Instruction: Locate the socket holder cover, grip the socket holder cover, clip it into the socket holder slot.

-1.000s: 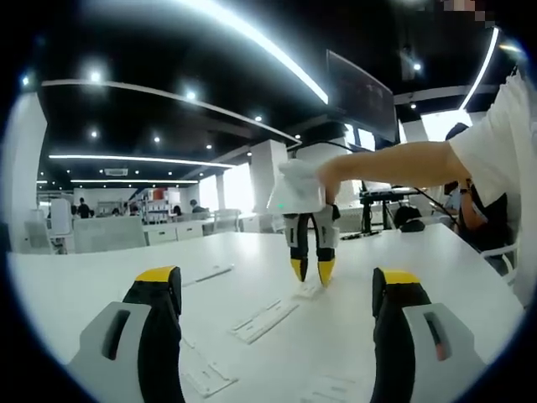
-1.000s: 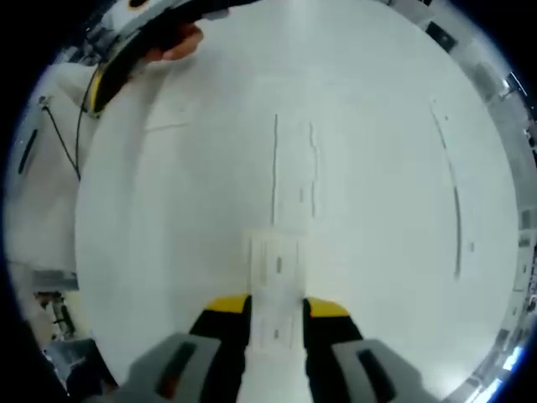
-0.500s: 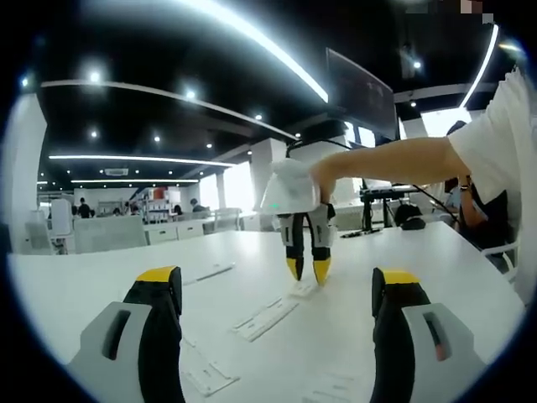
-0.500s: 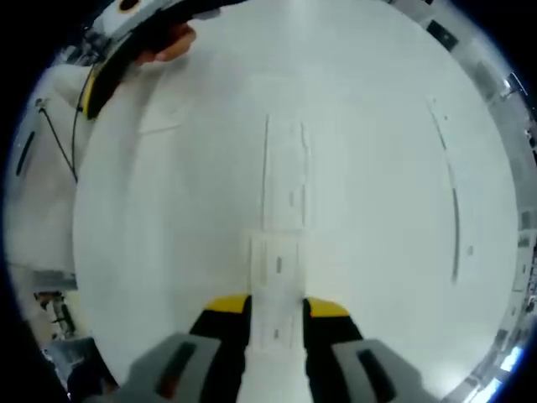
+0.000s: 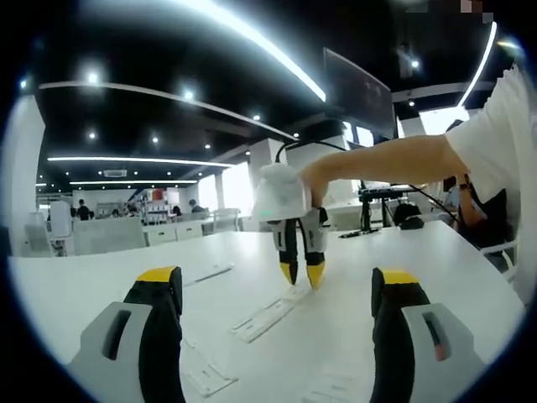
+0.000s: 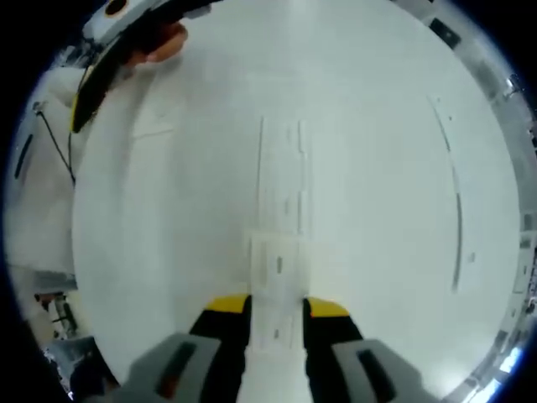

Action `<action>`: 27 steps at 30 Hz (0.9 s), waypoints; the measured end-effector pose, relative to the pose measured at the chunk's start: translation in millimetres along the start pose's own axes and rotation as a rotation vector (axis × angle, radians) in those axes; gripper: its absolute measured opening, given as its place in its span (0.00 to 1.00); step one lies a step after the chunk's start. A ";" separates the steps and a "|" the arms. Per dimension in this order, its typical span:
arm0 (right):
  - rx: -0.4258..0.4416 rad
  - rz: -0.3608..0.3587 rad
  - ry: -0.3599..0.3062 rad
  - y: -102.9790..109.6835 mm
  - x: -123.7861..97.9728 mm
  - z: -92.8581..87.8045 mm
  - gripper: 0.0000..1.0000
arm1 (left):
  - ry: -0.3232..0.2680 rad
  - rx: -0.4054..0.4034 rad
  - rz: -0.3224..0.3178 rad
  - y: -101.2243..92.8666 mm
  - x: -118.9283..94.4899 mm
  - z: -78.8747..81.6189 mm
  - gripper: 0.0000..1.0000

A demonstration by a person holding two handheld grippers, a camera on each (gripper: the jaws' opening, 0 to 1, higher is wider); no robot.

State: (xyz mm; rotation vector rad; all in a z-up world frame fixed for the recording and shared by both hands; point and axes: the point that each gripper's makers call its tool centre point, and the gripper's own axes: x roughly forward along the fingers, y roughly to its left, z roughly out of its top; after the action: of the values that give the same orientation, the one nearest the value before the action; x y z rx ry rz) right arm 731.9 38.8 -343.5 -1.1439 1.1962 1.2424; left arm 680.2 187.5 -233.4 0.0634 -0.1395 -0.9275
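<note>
A broad white counter (image 5: pixel 101 277) in an open office carries a long white socket holder strip (image 6: pixel 280 180). The right hand-held gripper (image 6: pixel 275 309) clamps the flat white rectangular cover (image 6: pixel 275 277), lengthwise in line with the strip ahead (now drifted left). The left hand-held gripper (image 5: pixel 277 290) idles wide.

Open office, dark ceiling

White tabletop (image 5: pixel 101 281) fills the lower frame; light strips (image 5: pixel 252 42) cross the black ceiling (image 5: pixel 168 67) at top; white column (image 5: pixel 267 172) and bright windows (image 5: pixel 237 186) at centre.
</note>
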 end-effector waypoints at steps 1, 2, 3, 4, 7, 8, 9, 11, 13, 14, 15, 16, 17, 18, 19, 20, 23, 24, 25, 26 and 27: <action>-0.003 0.000 0.003 -2.9 -0.1 -0.1 0.26 | 0.001 0.001 -0.001 -0.3 0.1 0.0 0.92; -0.002 0.001 0.005 -4.5 -0.3 -0.2 0.26 | 0.001 0.003 -0.001 -0.4 0.2 0.2 0.92; -0.002 0.001 0.007 -4.9 -0.4 -0.1 0.26 | 0.000 0.004 -0.001 -0.3 0.2 0.4 0.92; -0.003 0.000 0.007 -5.2 -0.5 0.3 0.26 | 0.001 0.004 -0.001 -0.2 0.2 0.5 0.92; -0.006 0.000 0.015 -6.5 -1.1 0.0 0.26 | 0.002 0.007 0.001 0.3 0.3 0.8 0.92; -0.005 0.000 0.017 -6.9 -1.2 -0.1 0.26 | 0.001 0.007 0.001 0.0 0.3 1.1 0.92; -0.006 -0.001 0.019 -6.8 -1.2 -0.1 0.26 | 0.001 0.007 0.000 -0.2 0.4 1.2 0.92; -0.006 0.000 0.022 -5.6 -0.8 -0.1 0.26 | 0.002 0.008 -0.002 -0.8 0.7 1.5 0.92; -0.005 -0.001 0.021 -6.0 -1.0 0.4 0.26 | 0.000 0.010 -0.003 -1.1 0.9 2.2 0.92; -0.005 -0.001 0.020 -6.1 -1.1 1.1 0.26 | 0.000 0.010 -0.002 -1.1 1.0 2.6 0.92; -0.004 0.001 0.022 -6.1 -0.7 1.5 0.26 | -0.002 0.011 -0.003 -1.2 1.0 3.1 0.92; -0.007 0.000 0.026 -6.2 -0.3 1.6 0.26 | -0.002 0.012 -0.003 -1.4 1.0 3.3 0.92; -0.008 0.000 0.029 -7.2 -0.4 1.4 0.26 | -0.002 0.013 -0.003 -1.4 1.1 3.5 0.92; -0.009 0.000 0.031 -8.4 -0.5 1.5 0.26 | -0.002 0.014 -0.003 -1.5 1.1 3.6 0.92; -0.010 0.000 0.032 -9.3 -0.5 2.0 0.26 | -0.003 0.014 -0.003 -1.7 1.2 3.7 0.92; -0.010 0.000 0.034 -9.8 -0.3 2.1 0.26 | -0.003 0.014 -0.004 -1.9 1.3 3.7 0.92; -0.014 -0.001 0.044 -11.3 0.3 2.4 0.26 | -0.003 0.013 -0.006 -2.8 1.6 4.0 0.92; -0.017 -0.002 0.048 -10.9 0.3 2.8 0.26 | -0.003 0.014 -0.007 -3.1 1.8 4.1 0.92; -0.017 -0.002 0.052 -10.0 0.4 3.2 0.26 | -0.003 0.015 -0.007 -3.3 1.8 4.2 0.92; -0.016 -0.001 0.055 -9.5 0.8 3.3 0.26 | -0.001 0.015 -0.008 -3.4 1.9 3.9 0.92; -0.018 0.000 0.059 -9.3 0.7 3.4 0.26 | -0.001 0.016 -0.008 -3.5 2.0 3.9 0.92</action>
State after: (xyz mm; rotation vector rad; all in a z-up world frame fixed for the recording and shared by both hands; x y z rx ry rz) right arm 741.2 42.1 -344.3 -1.2014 1.2311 1.2284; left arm 678.0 183.8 -229.8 0.0783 -0.1475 -0.9348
